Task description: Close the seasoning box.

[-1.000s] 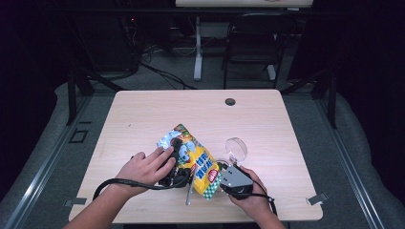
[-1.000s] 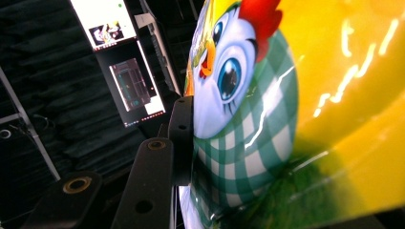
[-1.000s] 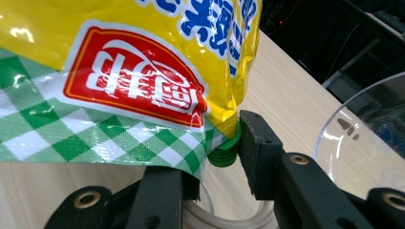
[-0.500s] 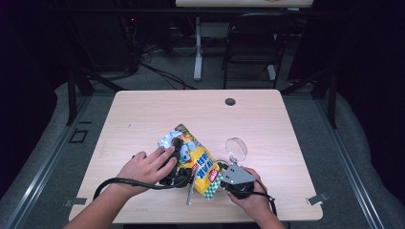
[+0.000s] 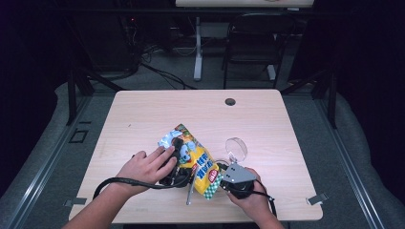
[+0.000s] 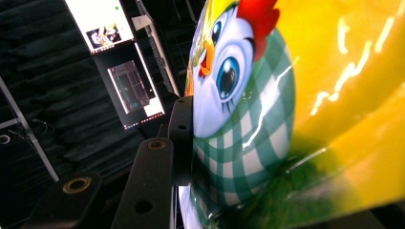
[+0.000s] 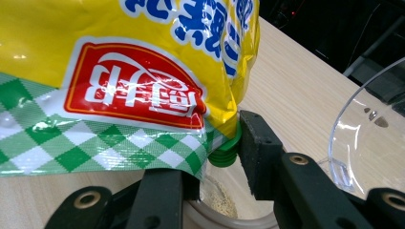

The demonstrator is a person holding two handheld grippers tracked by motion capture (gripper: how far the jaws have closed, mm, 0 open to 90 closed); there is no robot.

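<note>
moved: nothing; both hands and bag sit as before
bag point(image 5: 193, 160): on table point(image 5: 286, 124), near edge, glass point(image 5: 237, 148) beside
left hand-held gripper point(image 5: 174, 164): clamped on bag
right hand-held gripper point(image 7: 217, 162): jaws astride green spout point(image 7: 224, 151)
handling: light, crinkly, slippery film; hold spout
print: chicken cartoon, red logo, unreadable
</note>
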